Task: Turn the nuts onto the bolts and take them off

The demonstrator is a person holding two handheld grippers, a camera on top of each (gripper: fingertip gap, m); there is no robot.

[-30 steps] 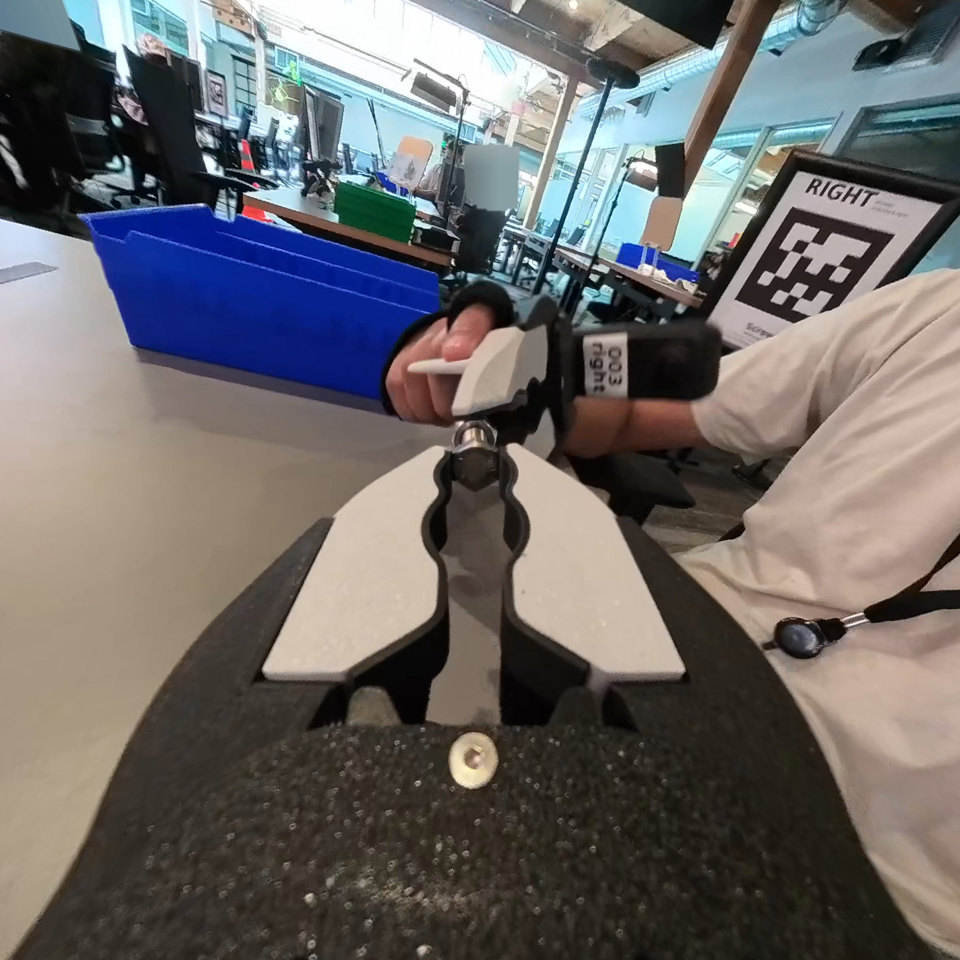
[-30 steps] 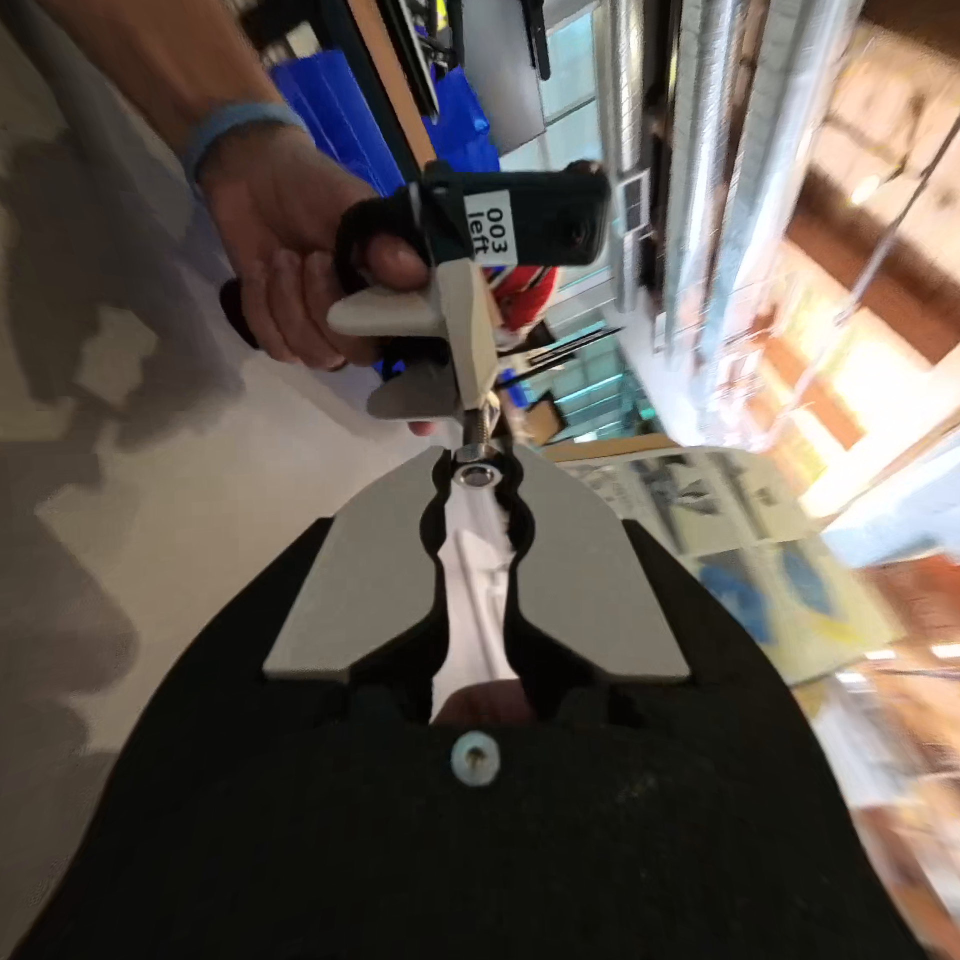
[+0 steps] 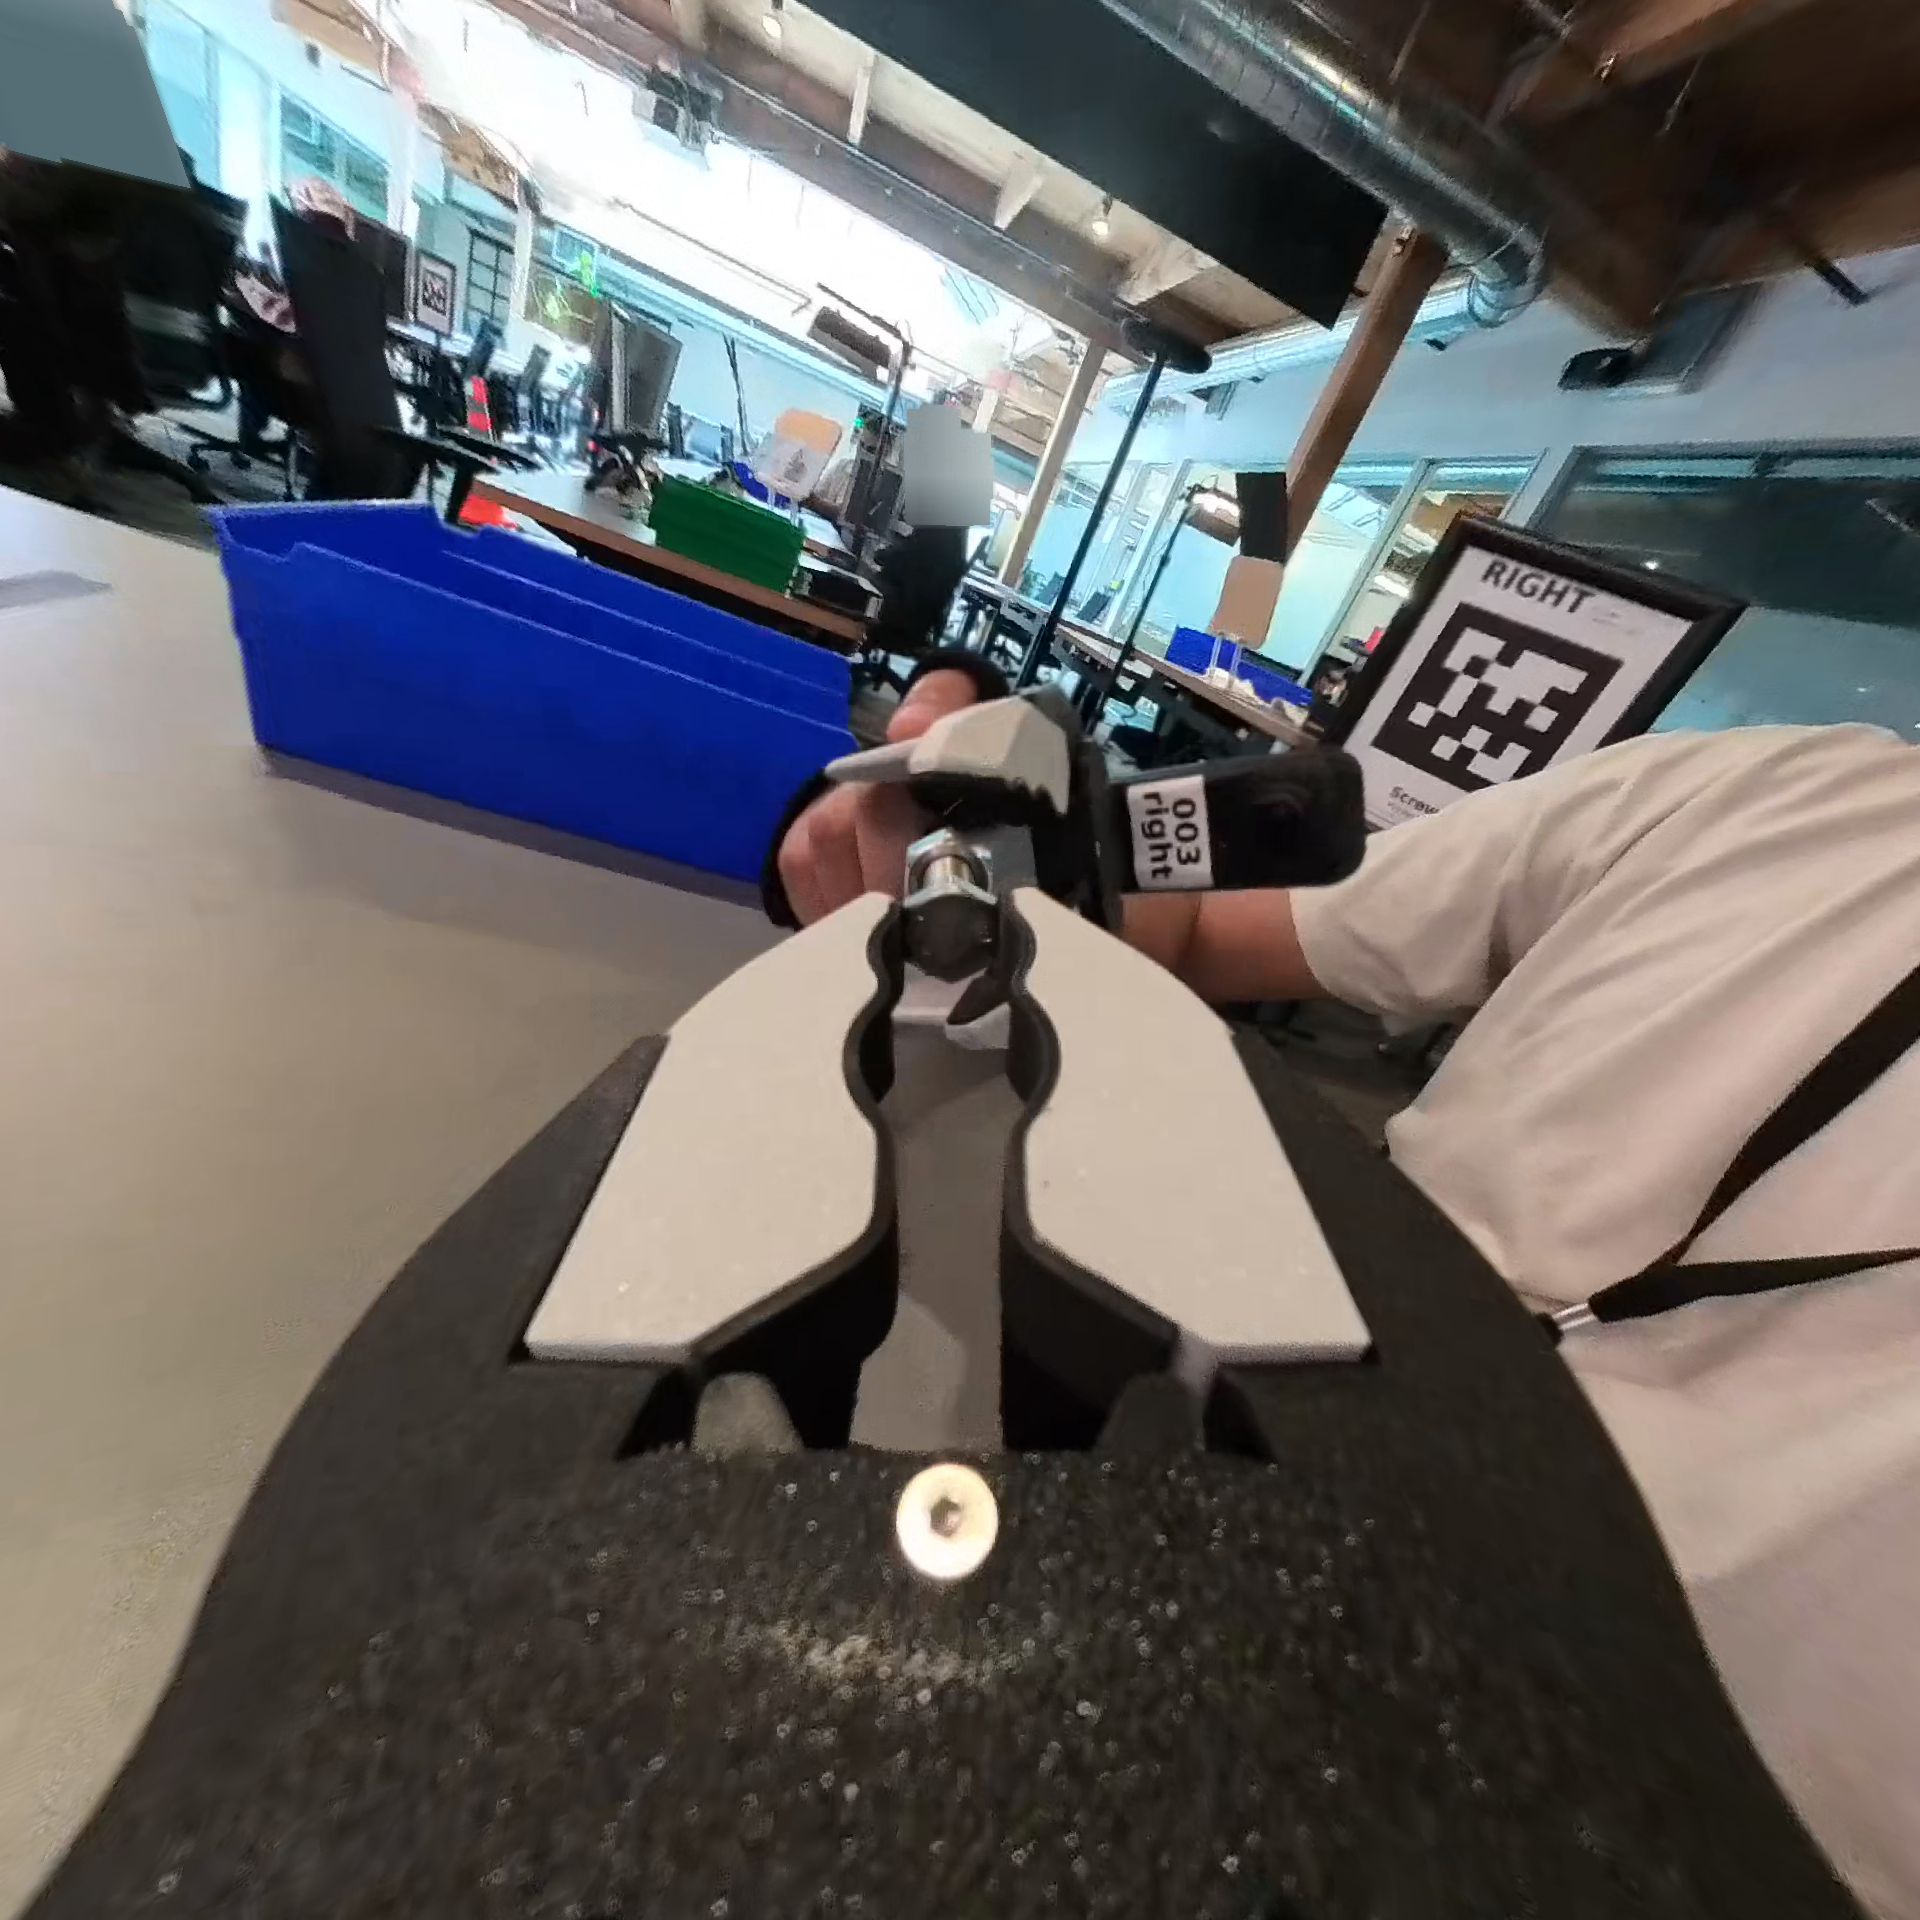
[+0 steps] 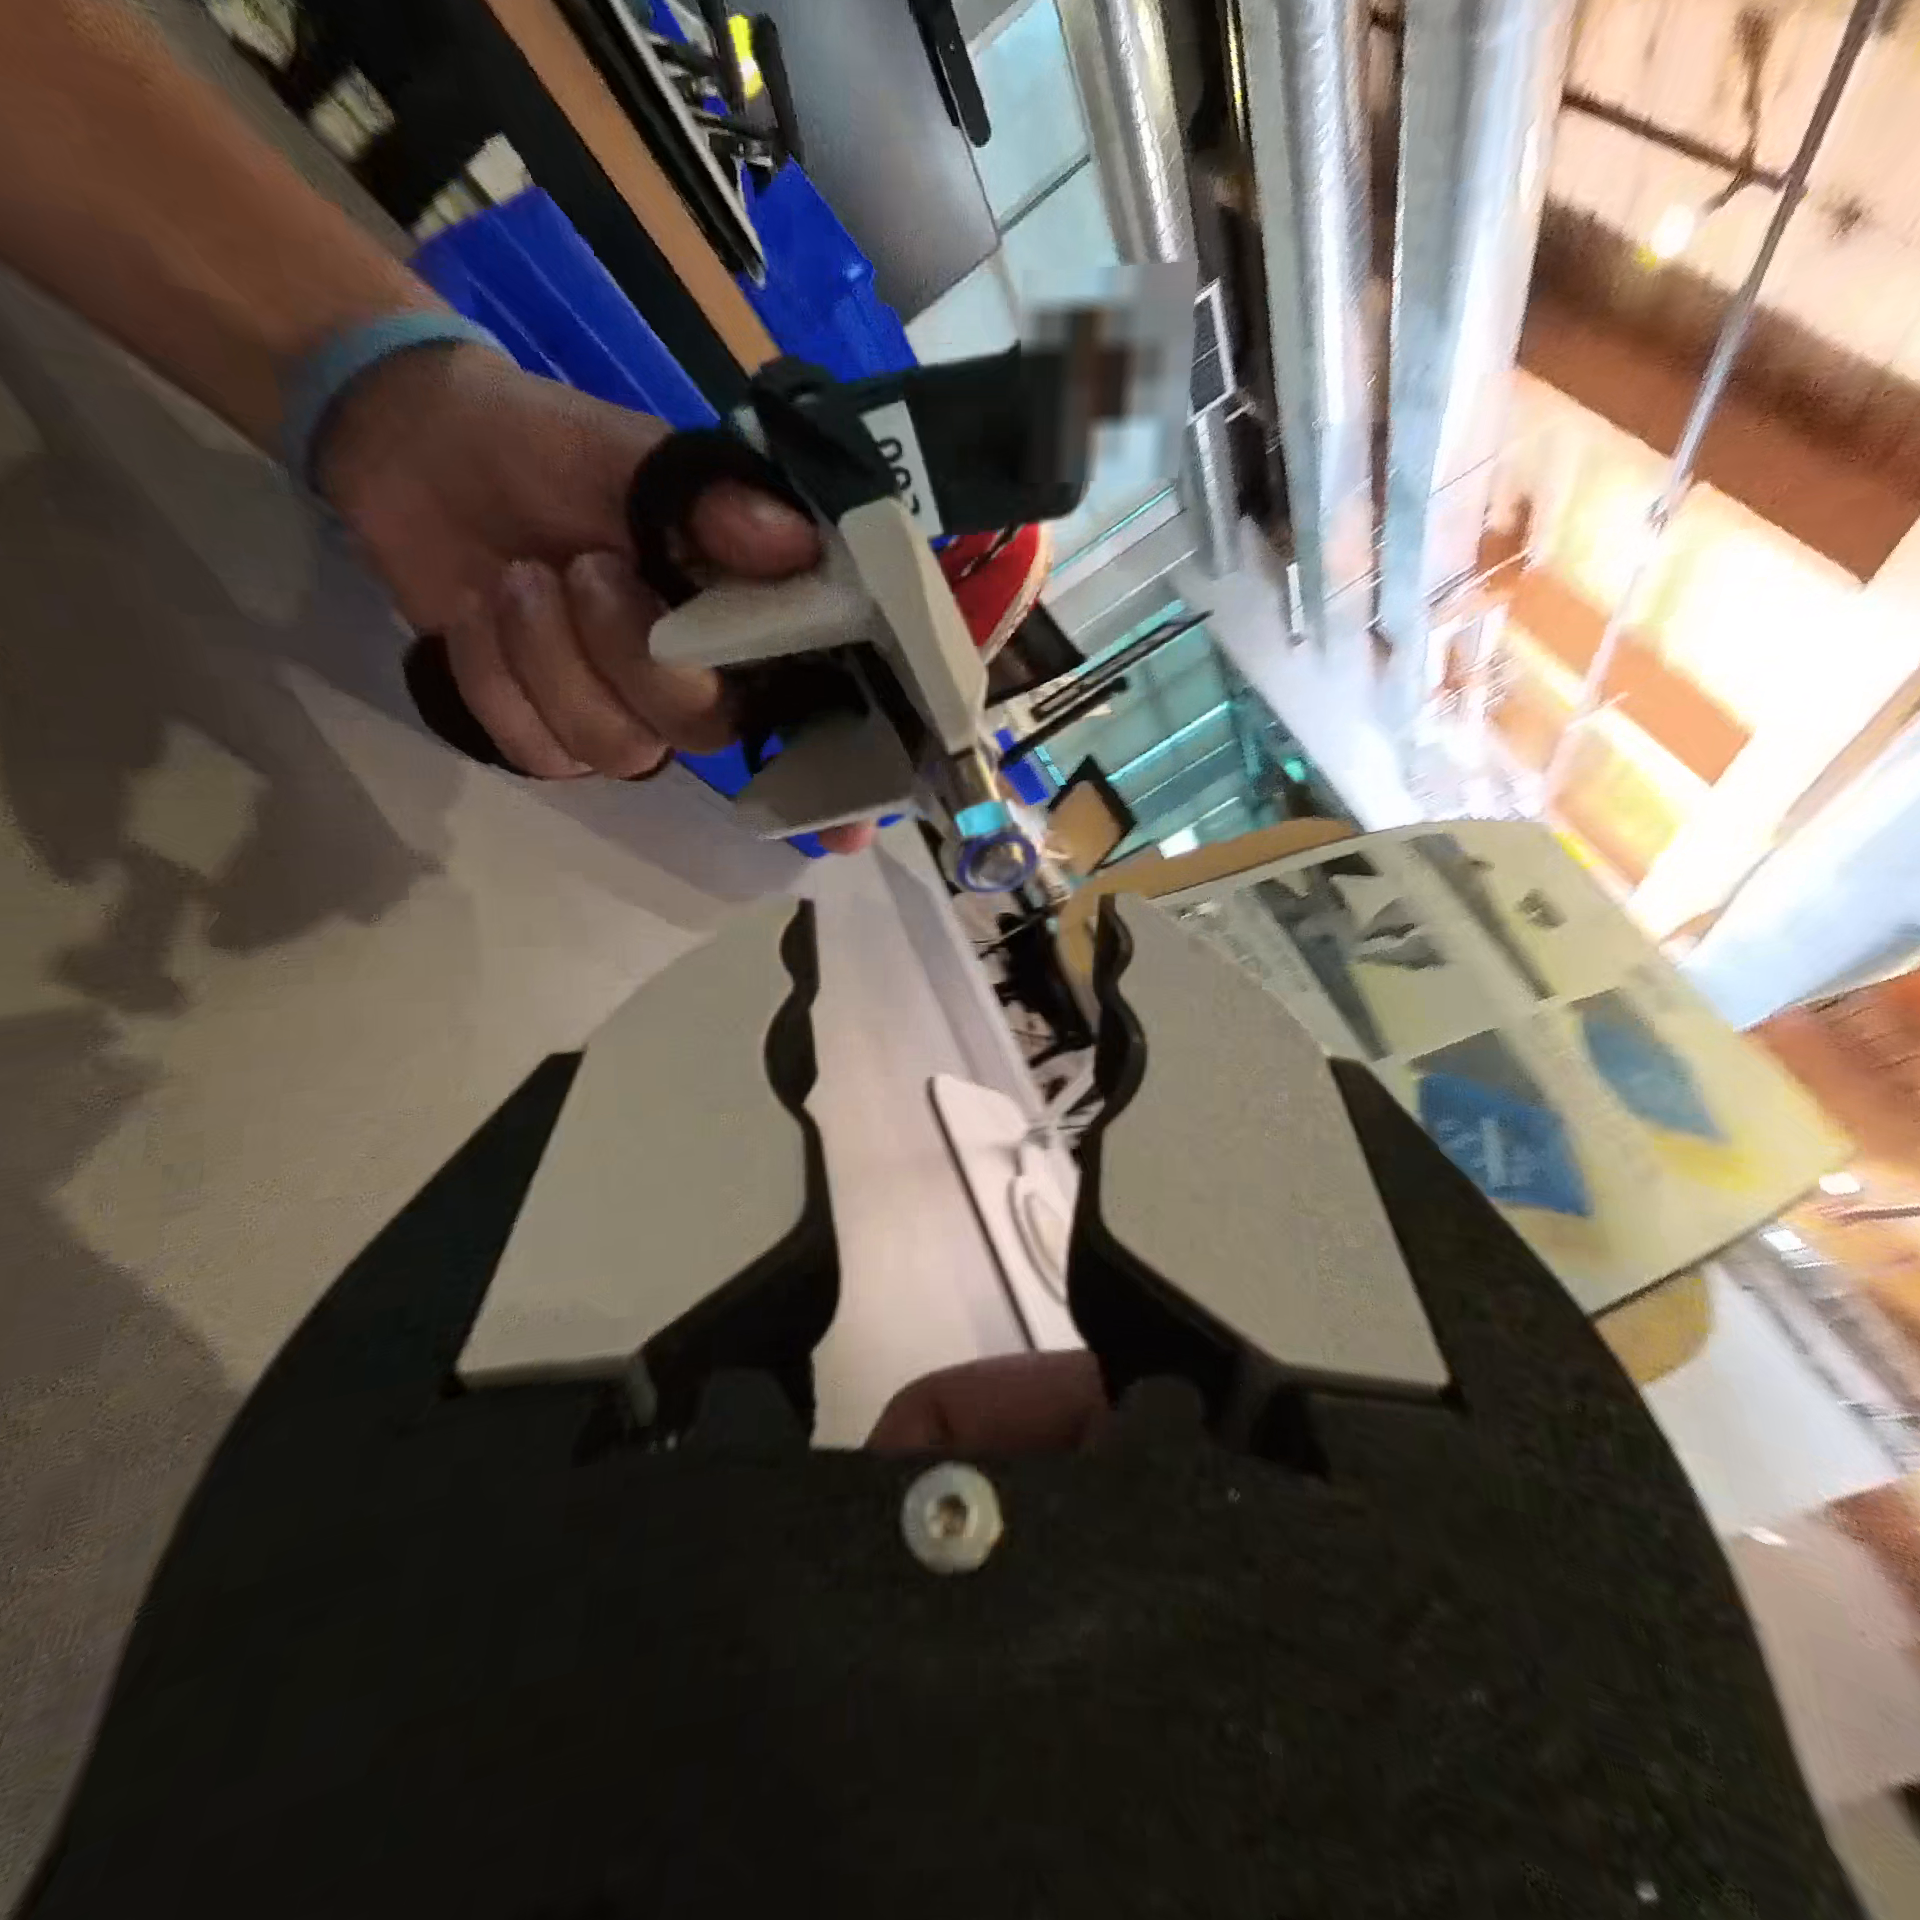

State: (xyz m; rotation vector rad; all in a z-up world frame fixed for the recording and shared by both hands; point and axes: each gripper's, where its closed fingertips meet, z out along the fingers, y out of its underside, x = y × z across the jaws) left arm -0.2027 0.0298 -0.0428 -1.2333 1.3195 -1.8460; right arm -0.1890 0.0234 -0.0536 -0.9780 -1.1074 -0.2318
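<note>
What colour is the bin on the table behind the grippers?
Bright blue; the bin shows best in the left wrist view.

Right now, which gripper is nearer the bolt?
Left. The left gripper is shut on the bolt by its head; the right gripper is open, just short of the threaded end.

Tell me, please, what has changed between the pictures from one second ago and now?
The right gripper has opened, let go of the nut and drawn back a little, so the nut now sits free on the bolt. The left gripper stays shut on the bolt, and the blue bin has not moved.
</note>
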